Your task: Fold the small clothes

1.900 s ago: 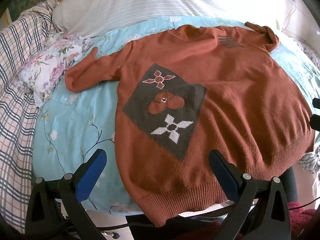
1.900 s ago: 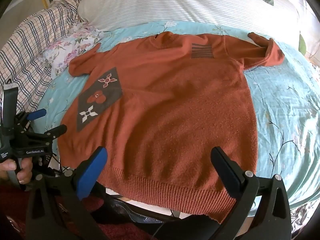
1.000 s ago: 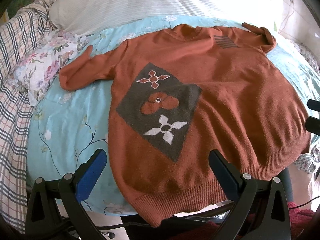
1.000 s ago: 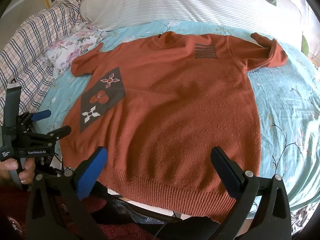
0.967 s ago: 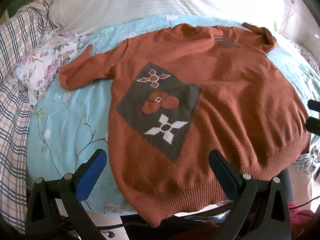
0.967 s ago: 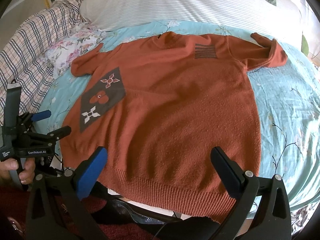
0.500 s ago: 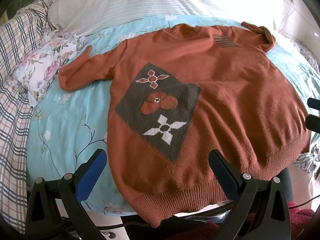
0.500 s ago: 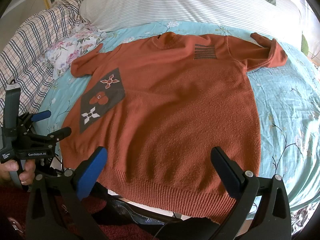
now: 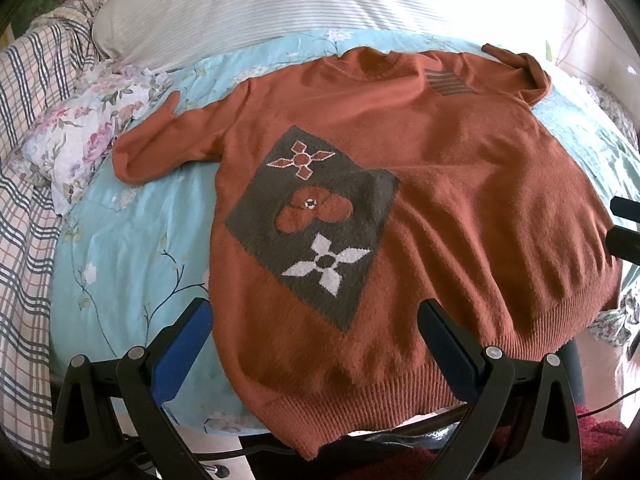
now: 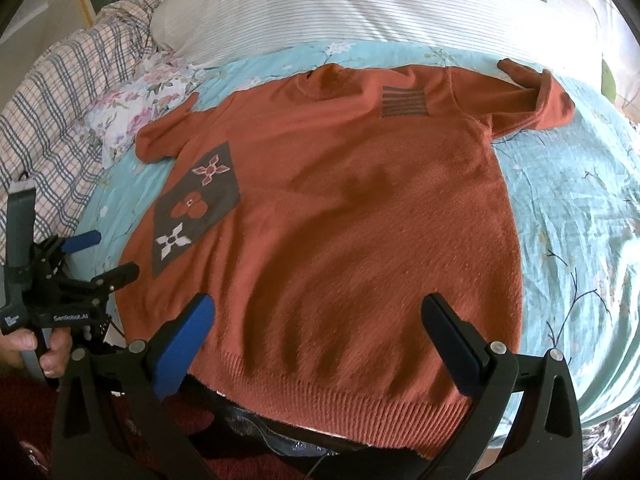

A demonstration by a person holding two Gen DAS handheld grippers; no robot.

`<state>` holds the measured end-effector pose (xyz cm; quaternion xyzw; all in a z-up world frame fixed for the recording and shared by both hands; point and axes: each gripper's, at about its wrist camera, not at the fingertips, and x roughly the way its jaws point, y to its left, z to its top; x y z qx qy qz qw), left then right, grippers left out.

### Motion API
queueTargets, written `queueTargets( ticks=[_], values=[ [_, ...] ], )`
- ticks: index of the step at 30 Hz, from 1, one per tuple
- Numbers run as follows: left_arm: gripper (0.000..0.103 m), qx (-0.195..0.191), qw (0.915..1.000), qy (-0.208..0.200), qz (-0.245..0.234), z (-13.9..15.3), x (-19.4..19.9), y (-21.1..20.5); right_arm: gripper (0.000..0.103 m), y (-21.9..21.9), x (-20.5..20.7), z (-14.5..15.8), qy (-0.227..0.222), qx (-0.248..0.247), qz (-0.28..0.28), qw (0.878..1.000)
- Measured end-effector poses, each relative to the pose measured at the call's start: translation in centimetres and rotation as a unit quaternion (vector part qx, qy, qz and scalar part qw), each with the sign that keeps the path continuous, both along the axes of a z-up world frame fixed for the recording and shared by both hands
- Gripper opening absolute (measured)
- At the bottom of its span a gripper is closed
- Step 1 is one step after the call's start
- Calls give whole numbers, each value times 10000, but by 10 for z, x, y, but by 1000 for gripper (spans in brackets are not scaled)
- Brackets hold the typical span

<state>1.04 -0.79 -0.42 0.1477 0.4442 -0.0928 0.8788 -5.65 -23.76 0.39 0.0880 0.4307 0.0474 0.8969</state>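
A rust-orange sweater (image 9: 460, 184) (image 10: 360, 216) lies flat, face up, on a light blue floral sheet (image 9: 132, 240) (image 10: 580, 216), its hem hanging over the near bed edge. A dark diamond patch with flowers (image 9: 316, 220) (image 10: 192, 208) marks its left side; a striped patch (image 10: 404, 101) sits near the collar. Both sleeves spread outward. My left gripper (image 9: 316, 320) hovers open above the hem's left part, holding nothing; it also shows in the right wrist view (image 10: 106, 256), held by a hand (image 10: 44, 348). My right gripper (image 10: 318, 312) is open over the hem's middle, empty.
A white striped pillow (image 9: 280, 4) (image 10: 360, 4) lies beyond the sweater. A plaid blanket (image 9: 24, 184) (image 10: 60, 108) and a floral cloth (image 9: 80, 132) (image 10: 136, 112) lie at the left. Dark red fabric (image 10: 24, 400) sits below the bed edge.
Both grippers have drifted only slightly; the sweater sits a little lower and to the left in the left wrist view. Both stay open and empty.
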Motion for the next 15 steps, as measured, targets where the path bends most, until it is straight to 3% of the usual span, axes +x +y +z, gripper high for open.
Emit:
queueTargets(
  ticks=[9,15],
  values=[
    [102,-170,9990,402,55,-8,29,2,102,-60,42,17,-338,53,-396,9986],
    [102,-170,9984,483,250,-7,48,4,93,-119,80,33,-505,52,-755,9959]
  ],
)
